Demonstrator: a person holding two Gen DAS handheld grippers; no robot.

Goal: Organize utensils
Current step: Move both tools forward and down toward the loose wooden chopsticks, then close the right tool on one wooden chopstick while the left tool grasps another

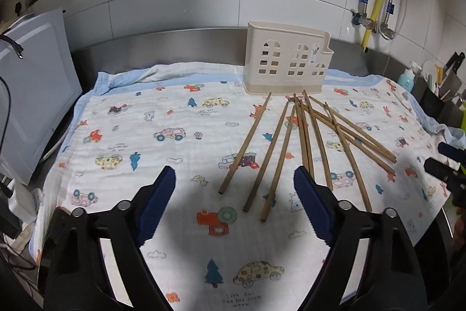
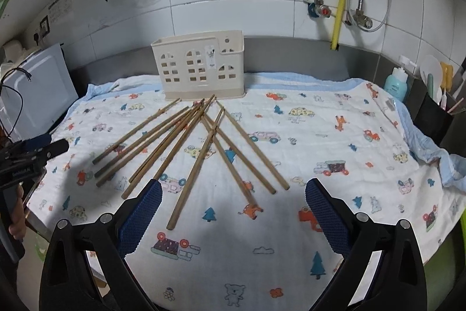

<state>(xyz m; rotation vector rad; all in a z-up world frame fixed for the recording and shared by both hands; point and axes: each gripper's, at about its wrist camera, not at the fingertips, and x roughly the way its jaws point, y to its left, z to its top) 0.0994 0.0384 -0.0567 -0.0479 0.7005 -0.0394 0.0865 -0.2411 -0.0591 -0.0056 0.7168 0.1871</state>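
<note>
We saw the chopsticks (image 2: 186,147) fanned loose on the printed cloth (image 2: 335,142), tips toward the cream holder (image 2: 201,69) behind, likely staged for loading. The left gripper (image 1: 234,184) and right gripper (image 2: 233,194) hovered above, fingers apart and empty, apparently lining up picks.

My left gripper (image 1: 234,185) hangs over the printed cloth (image 1: 163,118) with its blue fingers (image 1: 158,203) spread and nothing between them. Bamboo chopsticks (image 1: 294,147) fan out from the cream holder (image 1: 287,60) at the surface's far edge.
</note>
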